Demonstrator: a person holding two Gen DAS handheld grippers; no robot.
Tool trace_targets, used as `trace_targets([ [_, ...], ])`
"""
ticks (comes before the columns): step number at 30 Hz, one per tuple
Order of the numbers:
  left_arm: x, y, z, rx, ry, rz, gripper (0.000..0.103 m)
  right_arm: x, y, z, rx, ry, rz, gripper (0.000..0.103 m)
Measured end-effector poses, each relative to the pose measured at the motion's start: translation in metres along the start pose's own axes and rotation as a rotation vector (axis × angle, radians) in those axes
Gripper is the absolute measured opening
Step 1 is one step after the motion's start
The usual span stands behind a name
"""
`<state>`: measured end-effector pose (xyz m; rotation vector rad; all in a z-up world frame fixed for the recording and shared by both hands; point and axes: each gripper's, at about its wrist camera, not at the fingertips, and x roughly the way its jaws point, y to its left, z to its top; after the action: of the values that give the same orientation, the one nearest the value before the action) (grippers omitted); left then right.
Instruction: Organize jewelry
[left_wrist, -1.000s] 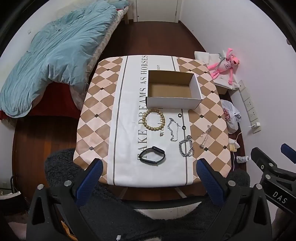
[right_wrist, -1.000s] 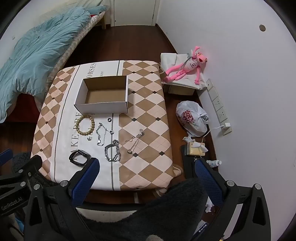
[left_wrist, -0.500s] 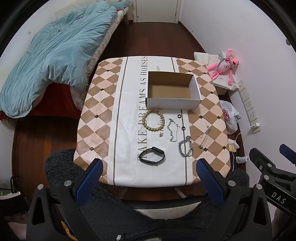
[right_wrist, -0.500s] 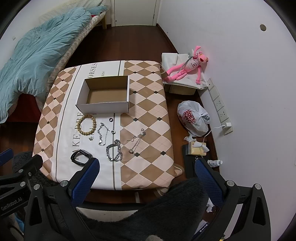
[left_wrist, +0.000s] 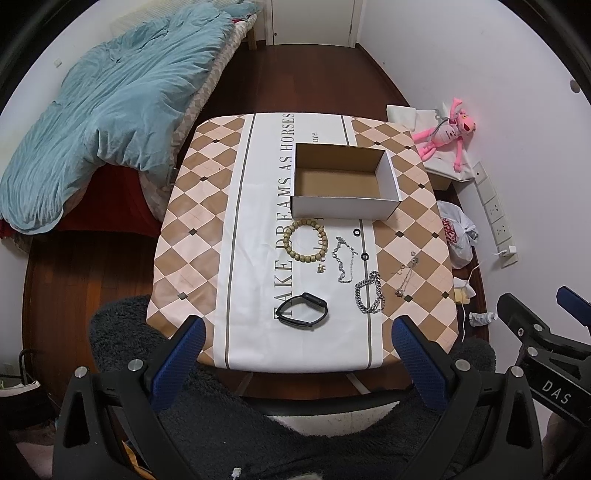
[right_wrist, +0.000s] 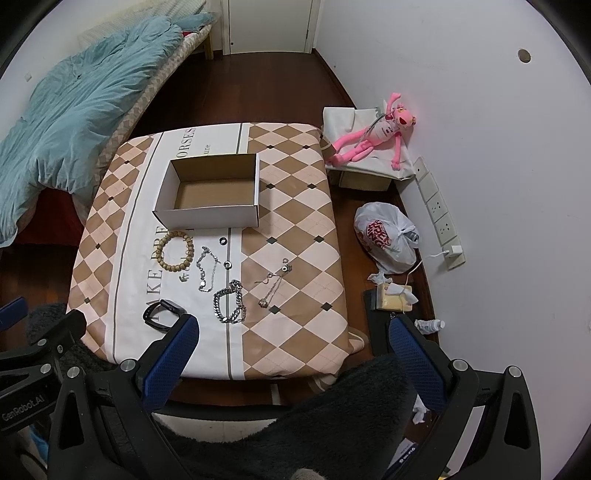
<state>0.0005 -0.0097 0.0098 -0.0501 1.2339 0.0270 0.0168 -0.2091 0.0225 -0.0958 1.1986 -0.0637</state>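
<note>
I hold my left tool (left_wrist: 295, 347) low at the near edge of the counter (left_wrist: 207, 206), its blue-padded fingers (left_wrist: 177, 362) spread wide apart and gripping nothing. My right tool (right_wrist: 291, 350) sits at the same height beside it, off the counter's near right corner, also released and carrying nothing; its black frame shows at the right of the left view, marked "DAS", and the left frame in the right view reads "GenRobot.AI".

The cloth on the counter carries the line "TAKE DREAMS AS HORSES" along its white stripe. The open cardboard box (left_wrist: 345, 181) stands on the far half of the counter. Near of it lie the jewelry pieces, all apart from both tools: the wooden bead bracelet (left_wrist: 305, 240) just near the box, the thin silver chain (left_wrist: 345, 260) to its right with two small dark rings (left_wrist: 357, 232) beside it, the heavy silver link bracelet (left_wrist: 369, 292) nearer, a fine necklace (left_wrist: 406, 273) further right on the checks, and the black band (left_wrist: 303, 310) nearest, in front of my left tool.

Against the right wall a pink plush toy (right_wrist: 373, 134) lies on a white bag, and a plastic bag (right_wrist: 386, 238) sits on the floor.

Compared with a second ago, both views have shifted only slightly; nothing on the counter has moved.
</note>
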Motion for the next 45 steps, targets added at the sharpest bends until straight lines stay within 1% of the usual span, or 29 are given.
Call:
trace_targets([
  [3,0.0,0.001,0.0,0.0,0.0,-0.001,0.103,-0.001,-0.001,0.001,0.001,-0.002,-0.002,0.103],
  [4,0.0,0.0,0.0,-0.001,-0.001,-0.002,0.103,-0.002,0.009,0.002,0.001,-0.002,-0.003,0.103],
  [5,0.0,0.0,0.001,-0.002,-0.001,-0.004,0.103,-0.003,0.01,0.003,0.002,-0.002,-0.002,0.103],
  [11,-0.002,-0.001,0.001,-0.002,-0.002,-0.003,0.103,-0.004,0.008,0.002,-0.001,-0.003,0.001,0.103],
  [17,-0.008,-0.004,0.009,-0.004,-0.004,-0.004,0.103,-0.006,0.009,0.005,0.001,-0.006,0.001,0.103],
  [45,-0.013,-0.004,0.012,-0.006,-0.011,-0.01,0.103,-0.009,0.007,0.005,0.002,-0.009,0.007,0.103],
])
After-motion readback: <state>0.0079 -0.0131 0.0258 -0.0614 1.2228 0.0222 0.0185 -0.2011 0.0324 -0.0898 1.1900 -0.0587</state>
